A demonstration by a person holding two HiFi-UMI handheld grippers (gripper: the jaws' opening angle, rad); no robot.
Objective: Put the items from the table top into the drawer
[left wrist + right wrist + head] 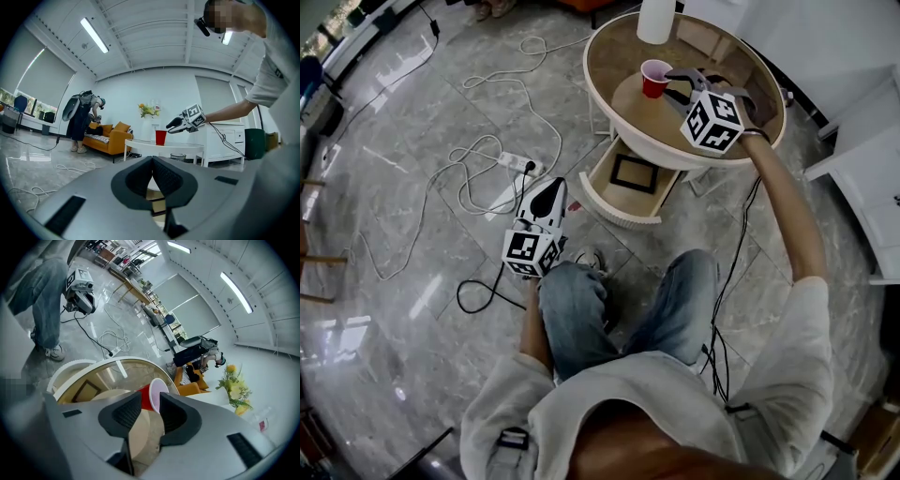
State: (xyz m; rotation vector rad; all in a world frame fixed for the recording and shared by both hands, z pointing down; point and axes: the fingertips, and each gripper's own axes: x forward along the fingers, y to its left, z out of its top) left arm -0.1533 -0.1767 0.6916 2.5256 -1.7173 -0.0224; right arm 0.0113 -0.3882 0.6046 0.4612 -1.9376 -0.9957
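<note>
Holding our right gripper (675,84) open beside the red cup (655,77)
Its jaws stand apart, the cup upright just left of their tips on the round table (602,105); a white vase (656,19) stands farther back, the open drawer (602,204) below holds a dark frame (635,173), and our left gripper (551,192) hangs closed near the knee.

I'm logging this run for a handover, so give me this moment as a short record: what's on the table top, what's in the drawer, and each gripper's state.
table top: red cup upright on a round tan mat; white bottle at the far edge
drawer: open, black frame lying inside
right gripper: fingers apart, aimed at the cup, not gripping it
left gripper: fingers together, empty, held low away from the table
</note>
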